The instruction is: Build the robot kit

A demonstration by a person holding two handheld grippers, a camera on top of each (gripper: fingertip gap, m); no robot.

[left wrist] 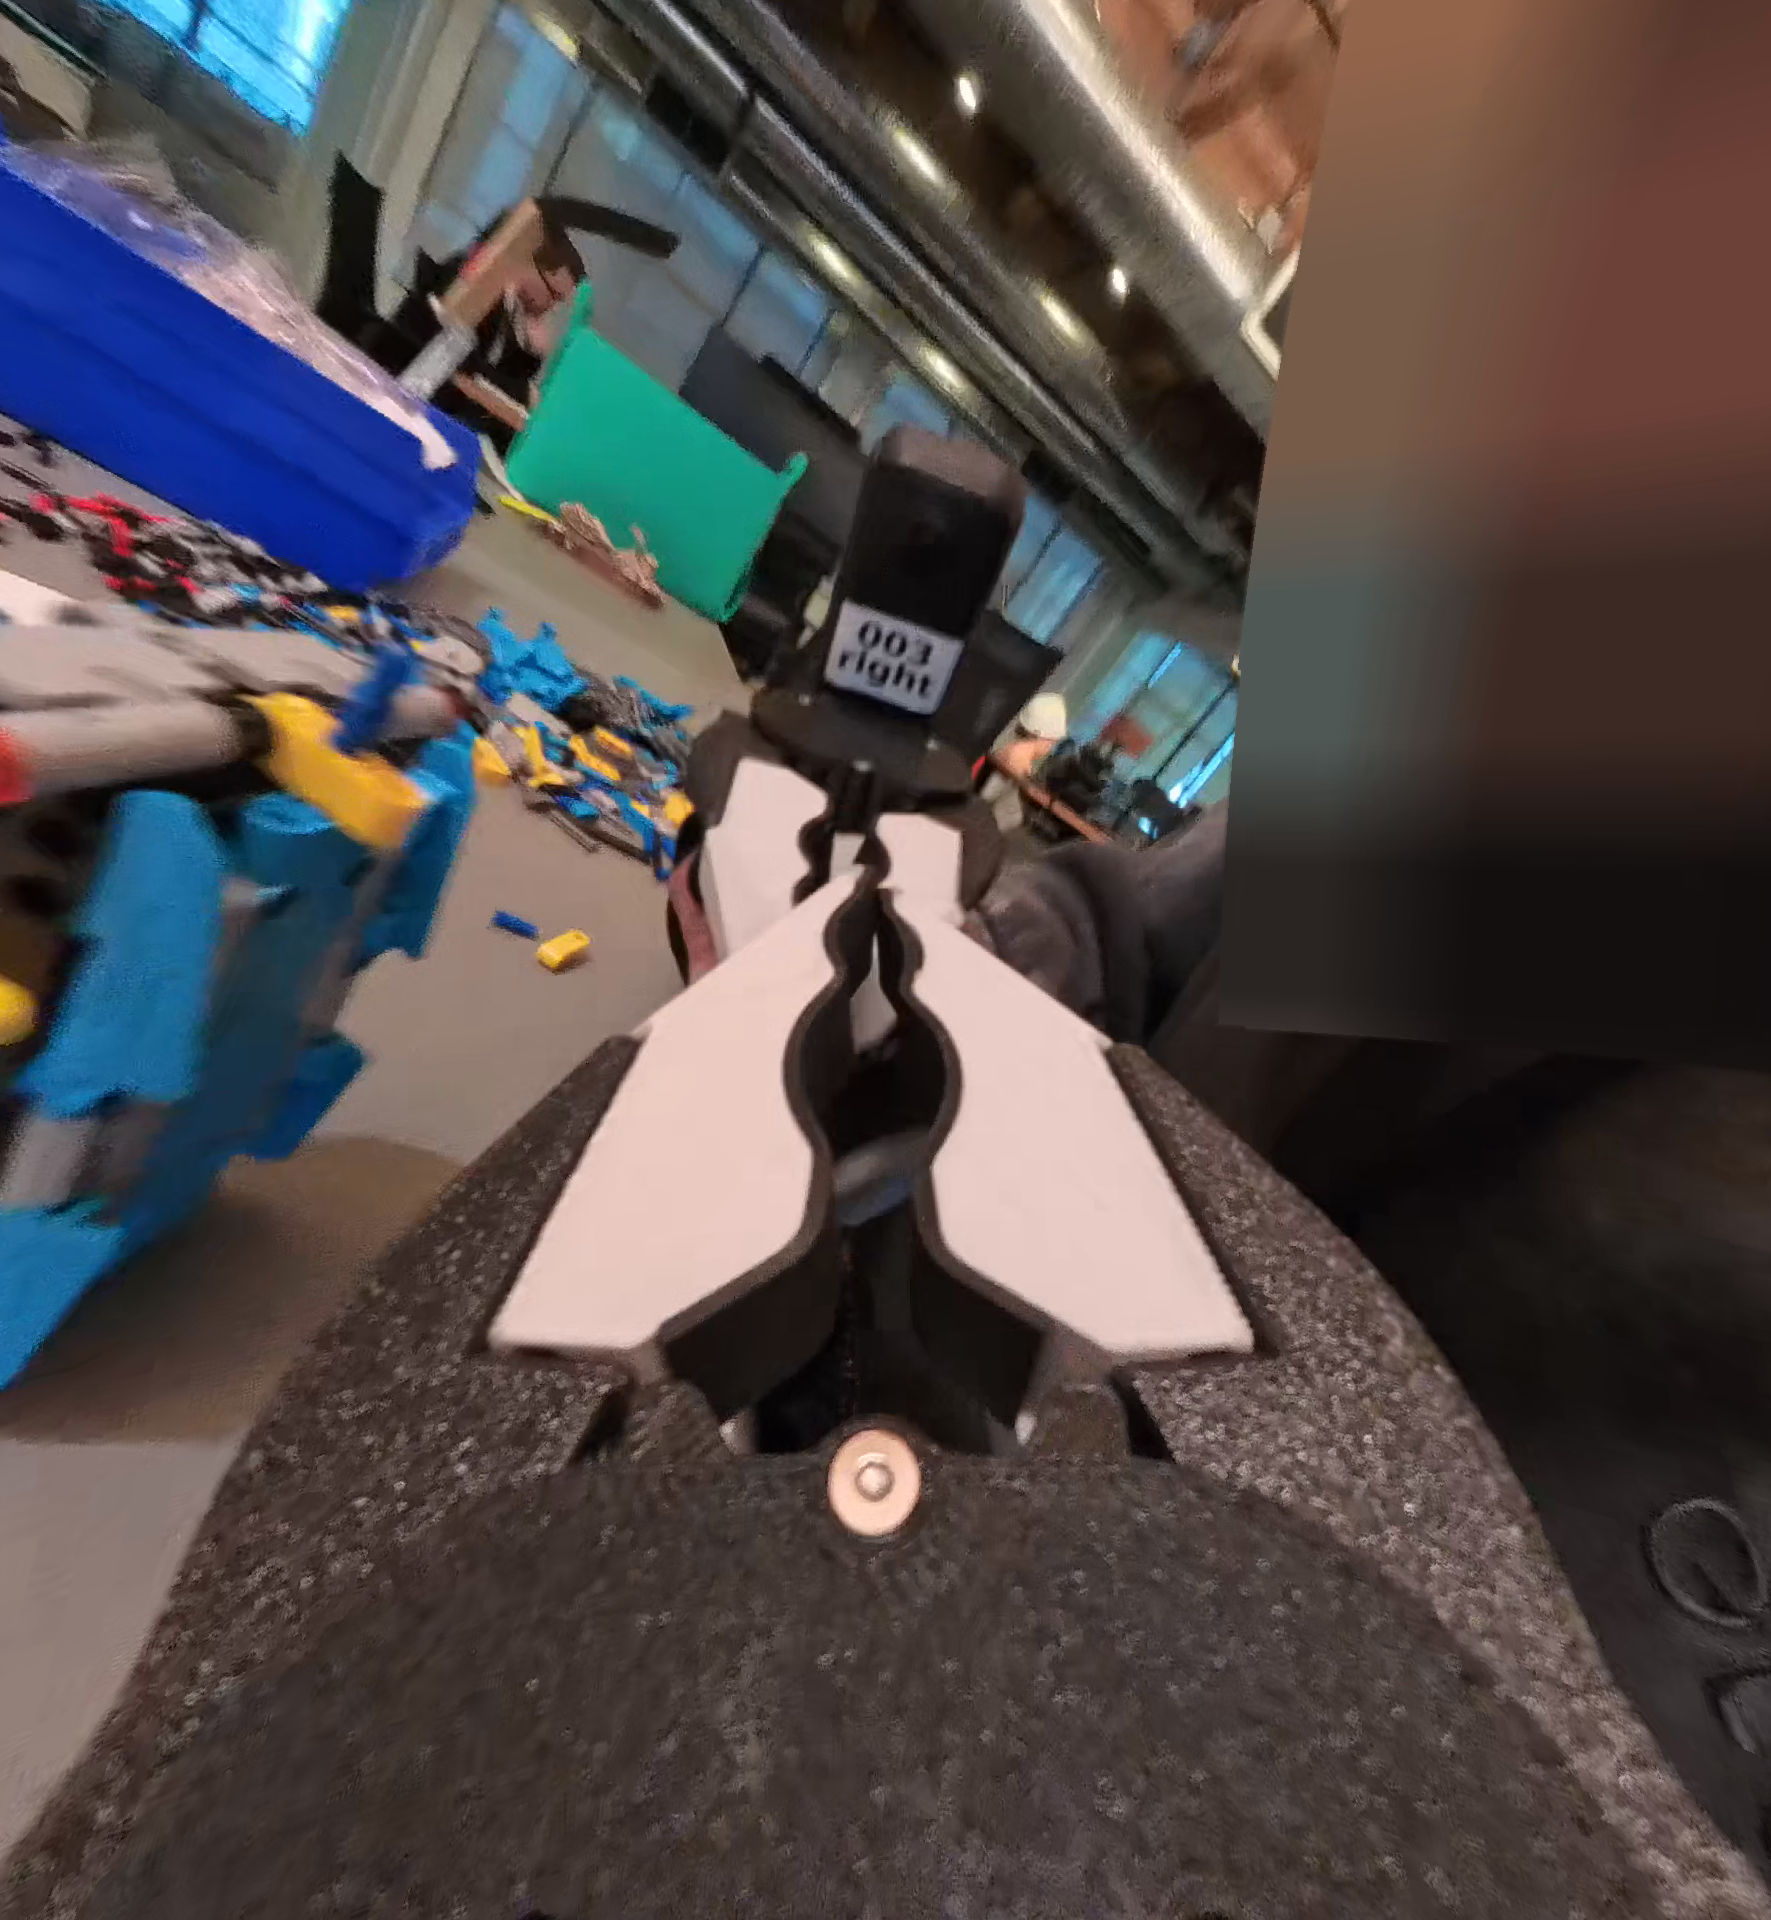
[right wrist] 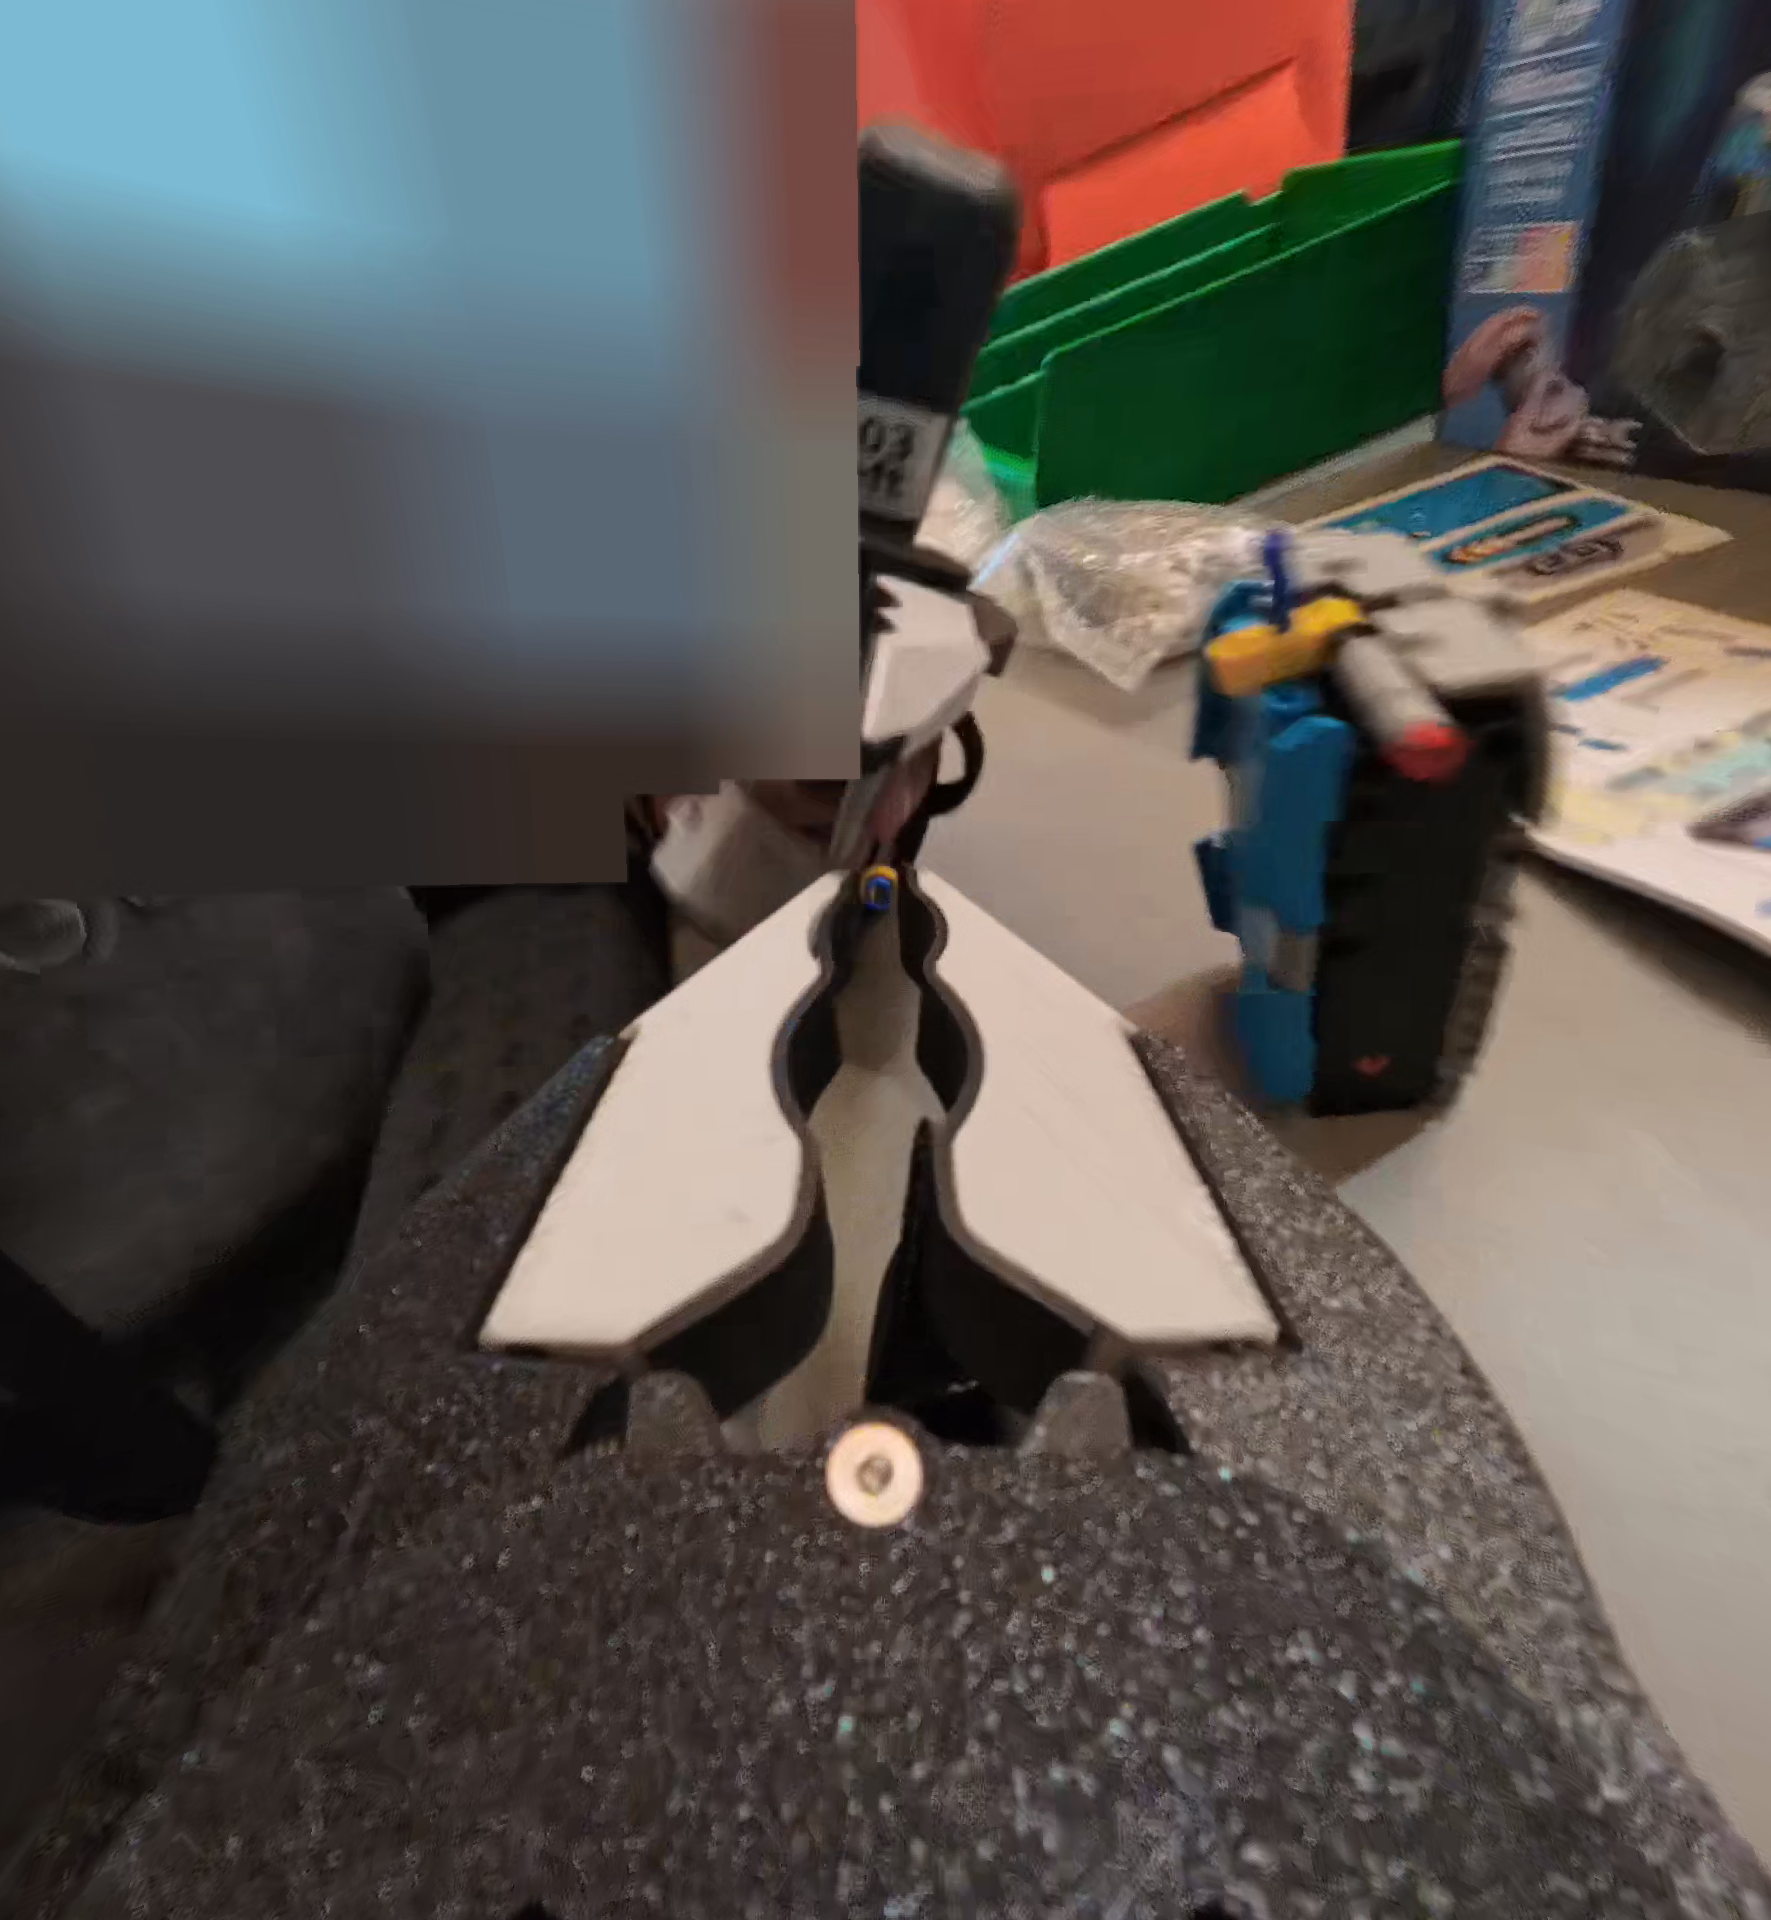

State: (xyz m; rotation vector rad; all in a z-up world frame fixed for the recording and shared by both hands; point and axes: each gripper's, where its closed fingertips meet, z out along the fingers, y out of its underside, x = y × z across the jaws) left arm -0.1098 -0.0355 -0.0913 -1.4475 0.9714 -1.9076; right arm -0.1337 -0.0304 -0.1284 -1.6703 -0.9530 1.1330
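My left gripper (left wrist: 868,888) is shut, its white fingers pressed together at the tips; I see nothing between them. It points tip to tip at my right gripper (left wrist: 848,842), which shows just beyond it under its black camera block. In the right wrist view my right gripper (right wrist: 876,883) is shut on a tiny blue and yellow piece (right wrist: 875,891) at its tips. The left gripper (right wrist: 886,821) meets it head on, touching or nearly so. A blue, black and grey brick-built tracked model (right wrist: 1380,852) stands on the table to the right, also close at the left in the left wrist view (left wrist: 164,987).
Loose brick pieces (left wrist: 590,727) lie on the grey table, with a yellow one (left wrist: 562,949) apart. A blue bin (left wrist: 185,364) and green bins (right wrist: 1224,343) stand behind. A plastic bag (right wrist: 1099,582), an open instruction booklet (right wrist: 1691,748) and a printed box (right wrist: 1639,208) lie right. My left and right fingertips are right by each other.
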